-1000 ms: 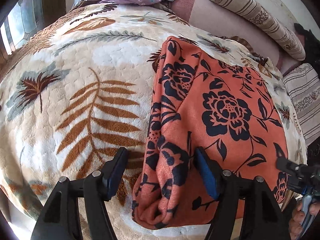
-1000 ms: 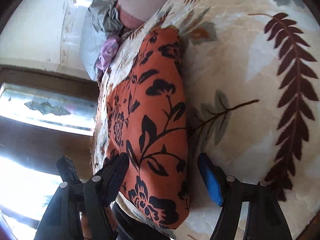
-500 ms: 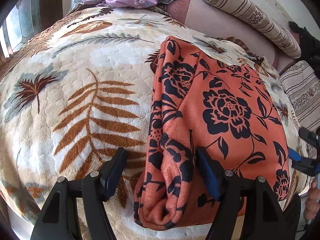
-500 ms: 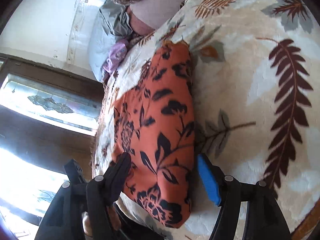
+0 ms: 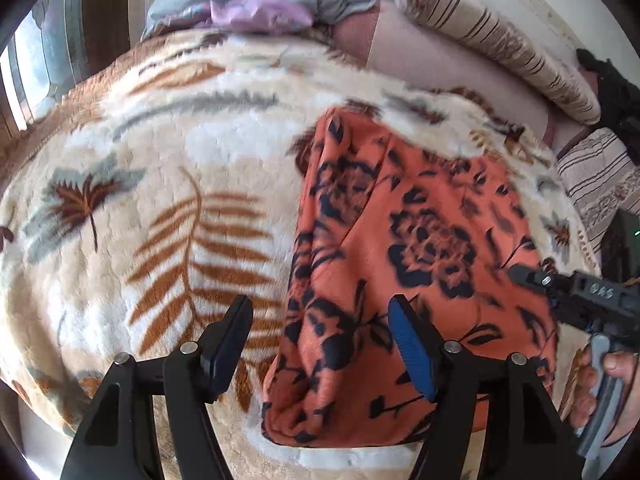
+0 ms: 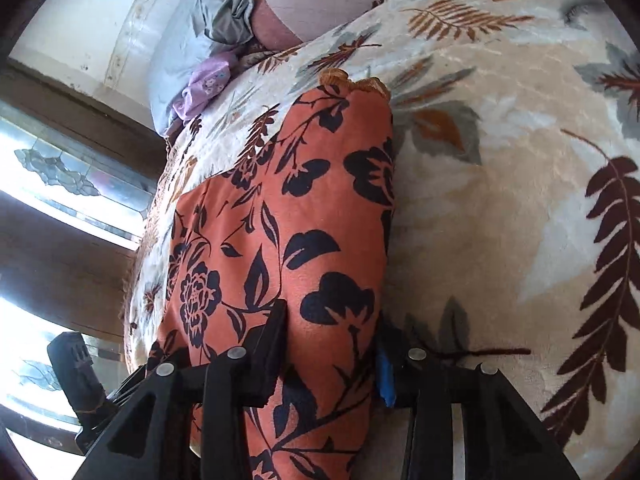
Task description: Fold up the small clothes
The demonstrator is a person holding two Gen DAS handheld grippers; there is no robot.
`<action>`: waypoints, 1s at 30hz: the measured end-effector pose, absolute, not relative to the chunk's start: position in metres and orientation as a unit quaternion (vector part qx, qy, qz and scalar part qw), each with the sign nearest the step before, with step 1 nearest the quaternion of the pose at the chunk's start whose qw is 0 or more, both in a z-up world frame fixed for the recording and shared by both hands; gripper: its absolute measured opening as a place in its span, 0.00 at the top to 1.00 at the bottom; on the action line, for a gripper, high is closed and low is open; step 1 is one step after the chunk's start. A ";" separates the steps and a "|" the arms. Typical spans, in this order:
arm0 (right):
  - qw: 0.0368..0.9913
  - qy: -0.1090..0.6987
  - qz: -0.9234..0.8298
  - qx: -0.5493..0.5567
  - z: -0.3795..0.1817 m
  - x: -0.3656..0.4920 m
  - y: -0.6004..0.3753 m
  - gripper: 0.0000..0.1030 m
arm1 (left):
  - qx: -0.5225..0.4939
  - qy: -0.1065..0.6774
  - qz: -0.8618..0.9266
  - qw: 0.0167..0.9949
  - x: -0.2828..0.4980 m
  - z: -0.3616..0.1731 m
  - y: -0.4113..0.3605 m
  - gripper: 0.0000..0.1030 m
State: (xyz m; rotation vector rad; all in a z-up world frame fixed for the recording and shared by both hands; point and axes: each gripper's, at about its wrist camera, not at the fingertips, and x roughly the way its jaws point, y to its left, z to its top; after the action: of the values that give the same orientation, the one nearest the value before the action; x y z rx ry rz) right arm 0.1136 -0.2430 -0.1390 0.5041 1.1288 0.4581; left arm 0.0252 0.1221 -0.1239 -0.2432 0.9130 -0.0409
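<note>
A folded orange garment with a dark flower print (image 5: 404, 280) lies on the cream leaf-print blanket (image 5: 160, 168). My left gripper (image 5: 320, 312) hovers over the garment's near left corner. Its jaws straddle the thick folded edge and are closing slightly, but the pads do not press the cloth. My right gripper (image 6: 330, 332) is at the garment's (image 6: 288, 220) near right edge. Its jaws are closing, with a bunched fold of the cloth pinched between the pads. In the left wrist view the right gripper (image 5: 528, 278) reaches in from the right, held by a hand (image 5: 600, 392).
Grey and lilac clothes (image 5: 260, 12) are heaped at the bed's far end, beside striped pillows (image 5: 492, 40). A window with patterned glass (image 6: 60, 176) runs along the bed's left side. The blanket's (image 6: 500, 200) bare stretch lies right of the garment.
My right gripper has moved in over the garment's right edge and narrowed onto a fold of it. My left gripper has lifted a little and stays wide over the left corner.
</note>
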 end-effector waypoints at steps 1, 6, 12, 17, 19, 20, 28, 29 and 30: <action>0.793 0.522 0.211 0.233 -0.138 0.112 -0.245 0.51 | -0.111 0.415 -0.020 0.903 0.022 -0.112 0.119 0.31; 0.766 0.532 0.221 0.284 -0.144 0.108 -0.261 0.35 | -0.080 0.499 -0.014 0.863 0.052 -0.158 0.108 0.28; 0.770 0.504 0.216 0.326 -0.130 0.133 -0.279 0.35 | -0.118 0.482 -0.019 0.868 0.046 -0.164 0.117 0.24; 0.751 0.534 0.217 0.322 -0.150 0.164 -0.267 0.60 | -0.113 0.476 -0.017 0.872 0.043 -0.165 0.114 0.24; 0.785 0.523 0.211 0.255 -0.130 0.157 -0.252 0.63 | -0.112 0.474 -0.017 0.873 0.041 -0.165 0.115 0.24; 0.796 0.517 0.207 0.238 -0.123 0.154 -0.248 0.63 | -0.112 0.473 -0.018 0.874 0.044 -0.167 0.115 0.24; 0.771 0.523 0.193 0.308 -0.136 0.146 -0.268 0.28 | -0.101 0.479 -0.012 0.872 0.044 -0.164 0.112 0.23; 0.772 0.516 0.206 0.308 -0.131 0.140 -0.268 0.28 | -0.100 0.481 -0.011 0.871 0.047 -0.163 0.111 0.23; 0.773 0.510 0.214 0.310 -0.126 0.133 -0.269 0.28 | -0.097 0.484 -0.011 0.870 0.048 -0.160 0.110 0.23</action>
State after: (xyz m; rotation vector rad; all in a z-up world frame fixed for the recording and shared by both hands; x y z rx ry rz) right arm 0.1329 -0.2686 -0.1262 0.6715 1.1042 0.4643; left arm 0.0481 0.1097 -0.1601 -0.2029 1.0115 -0.0220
